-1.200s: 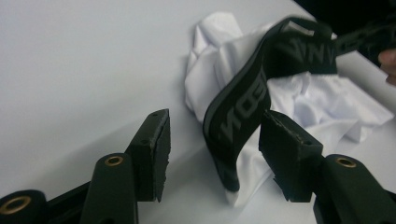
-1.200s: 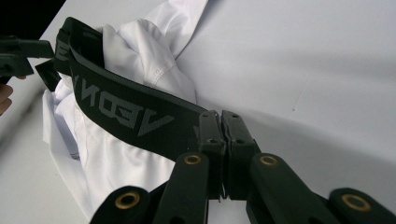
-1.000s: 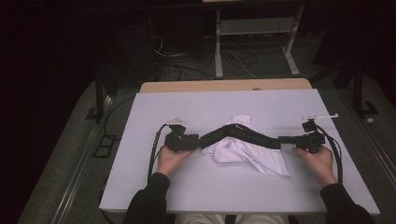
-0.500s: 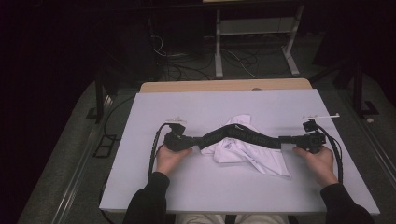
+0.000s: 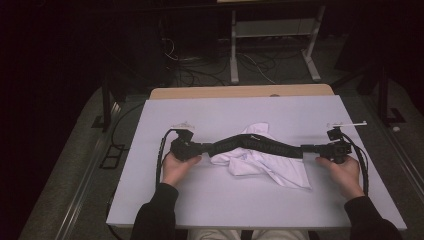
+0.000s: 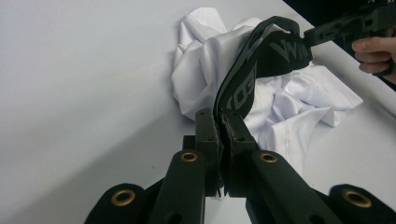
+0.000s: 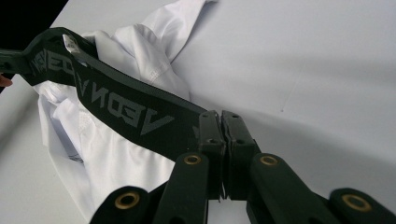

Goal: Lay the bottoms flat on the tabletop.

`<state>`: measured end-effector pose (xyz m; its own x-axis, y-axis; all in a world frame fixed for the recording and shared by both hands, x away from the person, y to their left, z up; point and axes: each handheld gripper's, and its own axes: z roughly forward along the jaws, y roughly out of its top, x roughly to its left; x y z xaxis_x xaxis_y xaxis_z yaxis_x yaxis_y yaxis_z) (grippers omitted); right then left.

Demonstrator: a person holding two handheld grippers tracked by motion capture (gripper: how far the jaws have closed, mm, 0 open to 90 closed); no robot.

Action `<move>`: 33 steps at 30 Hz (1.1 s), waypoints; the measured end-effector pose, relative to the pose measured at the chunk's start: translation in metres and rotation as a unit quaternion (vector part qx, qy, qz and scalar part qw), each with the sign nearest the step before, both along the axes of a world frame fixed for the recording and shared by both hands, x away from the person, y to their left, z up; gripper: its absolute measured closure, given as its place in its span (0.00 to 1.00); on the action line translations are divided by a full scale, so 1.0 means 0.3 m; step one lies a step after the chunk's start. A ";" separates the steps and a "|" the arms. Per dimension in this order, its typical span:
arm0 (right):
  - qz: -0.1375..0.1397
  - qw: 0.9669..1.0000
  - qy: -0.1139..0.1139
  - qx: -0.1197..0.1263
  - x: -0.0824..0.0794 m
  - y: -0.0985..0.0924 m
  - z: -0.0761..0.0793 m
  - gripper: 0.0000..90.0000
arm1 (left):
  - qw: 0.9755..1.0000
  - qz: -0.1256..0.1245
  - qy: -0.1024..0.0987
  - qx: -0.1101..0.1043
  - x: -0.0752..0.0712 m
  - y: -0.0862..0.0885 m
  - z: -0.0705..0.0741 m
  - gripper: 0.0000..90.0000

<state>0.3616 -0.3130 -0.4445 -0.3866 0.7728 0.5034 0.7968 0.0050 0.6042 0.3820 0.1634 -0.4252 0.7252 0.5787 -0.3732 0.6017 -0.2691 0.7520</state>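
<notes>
Fingers of the left gripper (image 6: 219, 135) have just clamped onto the black waistband (image 5: 255, 145); the right gripper (image 7: 223, 135) grips its other end. Waistband spans nine to three above the white garment (image 5: 265, 162) mid-bench (image 5: 225, 200), ready for lifting

Dim lab, set up for recording

A white table (image 5: 225, 200) stands alone; behind it cables (image 5: 200, 70) sprawl over the grey floor (image 5: 65, 200) beside a metal stand (image 5: 270, 45).
</notes>
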 end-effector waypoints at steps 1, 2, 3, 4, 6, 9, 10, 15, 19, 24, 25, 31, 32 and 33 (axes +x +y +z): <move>-0.001 1.000 -0.001 0.001 0.000 -0.002 0.002 0.97 | 1.000 -0.001 -0.002 -0.001 0.000 0.000 0.004 0.96; -0.001 1.000 -0.003 0.002 0.000 -0.004 0.003 0.97 | 1.000 -0.001 -0.002 -0.002 0.001 0.001 0.008 0.96; -0.001 1.000 -0.003 0.003 -0.001 -0.006 0.005 0.97 | 1.000 -0.001 -0.004 -0.003 0.001 0.001 0.012 0.96; 0.000 1.000 -0.006 0.003 -0.001 -0.008 0.006 0.97 | 1.000 -0.003 -0.005 -0.003 0.003 0.001 0.017 0.96; 0.004 1.000 -0.007 0.004 0.001 -0.011 0.010 0.97 | 1.000 -0.004 -0.007 0.003 0.006 0.001 0.028 0.96; 0.008 1.000 -0.015 0.010 0.005 -0.017 0.026 0.97 | 1.000 -0.005 -0.013 0.003 0.007 0.007 0.049 0.96; 0.009 1.000 -0.021 0.016 0.007 -0.020 0.041 0.97 | 1.000 -0.005 -0.016 0.003 0.007 0.010 0.057 0.96; 0.010 0.999 -0.032 0.025 0.018 -0.020 0.065 0.97 | 1.000 0.001 -0.023 0.005 0.015 0.023 0.077 0.96; 0.016 0.999 -0.044 0.028 0.051 -0.009 0.092 0.97 | 1.000 0.005 -0.027 0.009 0.029 0.029 0.094 0.96; 0.027 0.998 -0.062 0.018 0.108 0.019 0.144 0.97 | 0.999 0.011 -0.037 0.010 0.043 0.048 0.139 0.96; 0.029 0.997 -0.066 0.017 0.120 0.022 0.154 0.97 | 0.999 0.013 -0.041 0.009 0.046 0.054 0.150 0.96; 0.023 0.997 -0.078 0.018 0.213 0.023 0.269 0.97 | 0.998 0.020 -0.056 0.023 0.090 0.075 0.268 0.96; 0.023 0.997 -0.078 0.018 0.213 0.023 0.269 0.97 | 0.998 0.022 -0.059 0.023 0.095 0.075 0.284 0.96; 0.021 0.997 -0.079 0.014 0.234 0.033 0.296 0.97 | 0.997 0.022 -0.063 0.024 0.102 0.073 0.304 0.96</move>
<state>0.4317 -0.3031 -0.3558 -0.4939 0.7409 0.4550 0.6909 0.0167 0.7228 0.4127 0.1853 -0.3339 0.7377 0.6263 -0.2520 0.5156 -0.2817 0.8092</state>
